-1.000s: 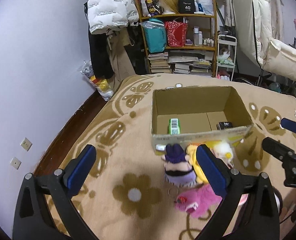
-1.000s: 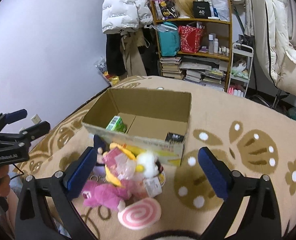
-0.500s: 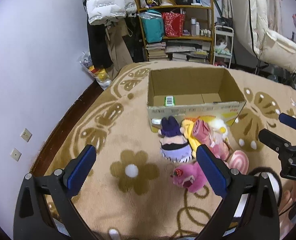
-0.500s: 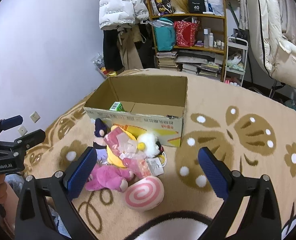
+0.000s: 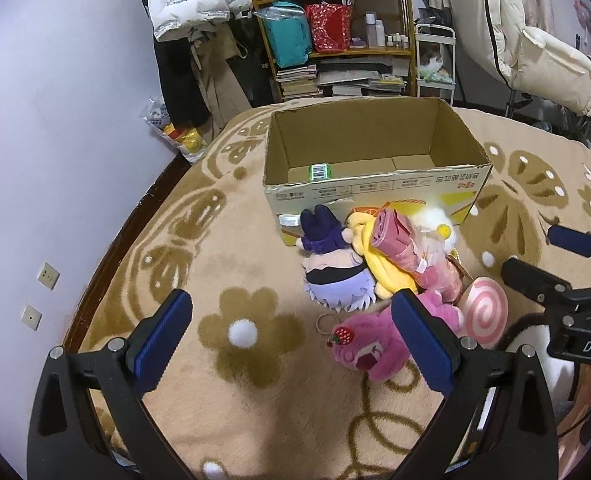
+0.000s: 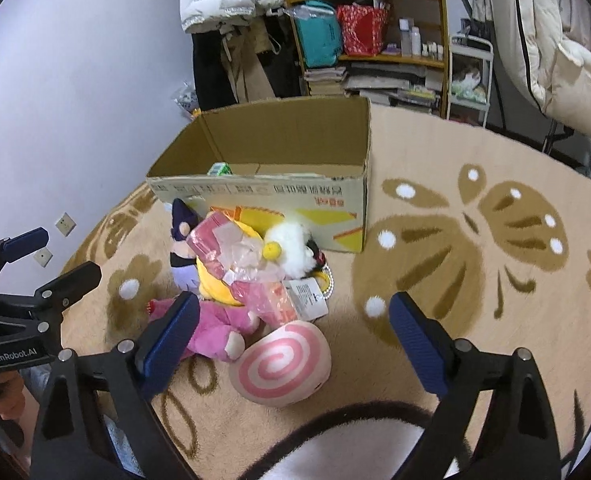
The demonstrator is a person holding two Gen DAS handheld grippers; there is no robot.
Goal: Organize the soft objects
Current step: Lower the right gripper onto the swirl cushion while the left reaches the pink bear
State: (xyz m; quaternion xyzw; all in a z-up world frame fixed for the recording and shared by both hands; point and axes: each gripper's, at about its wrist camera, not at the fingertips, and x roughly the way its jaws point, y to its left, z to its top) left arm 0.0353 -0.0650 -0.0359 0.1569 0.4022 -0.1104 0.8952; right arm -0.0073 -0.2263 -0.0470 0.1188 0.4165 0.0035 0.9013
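An open cardboard box (image 5: 375, 190) (image 6: 263, 194) stands on the patterned blanket. In front of it lies a pile of soft toys: a purple-haired doll (image 5: 335, 276) (image 6: 183, 256), a yellow plush (image 5: 375, 264) (image 6: 215, 284), a pink plastic-wrapped item (image 5: 399, 244) (image 6: 231, 252), a white fluffy toy (image 5: 439, 220) (image 6: 291, 244), a pink bear (image 5: 367, 348) (image 6: 215, 328) and a pink swirl cushion (image 5: 483, 312) (image 6: 281, 364). My left gripper (image 5: 291, 340) is open above the blanket, left of the pile. My right gripper (image 6: 293, 336) is open, above the swirl cushion.
A green carton (image 5: 320, 170) (image 6: 219, 169) lies inside the box. A shelf (image 5: 335, 28) with bags and books, hung coats (image 5: 191, 8) and a white cart (image 5: 435, 60) stand behind. The blanket's edge drops off on the left by the wall (image 5: 55, 160).
Both grippers have pulled back and up from the box, so the toy pile and the box look farther away. Both stay open. The toys have not moved.
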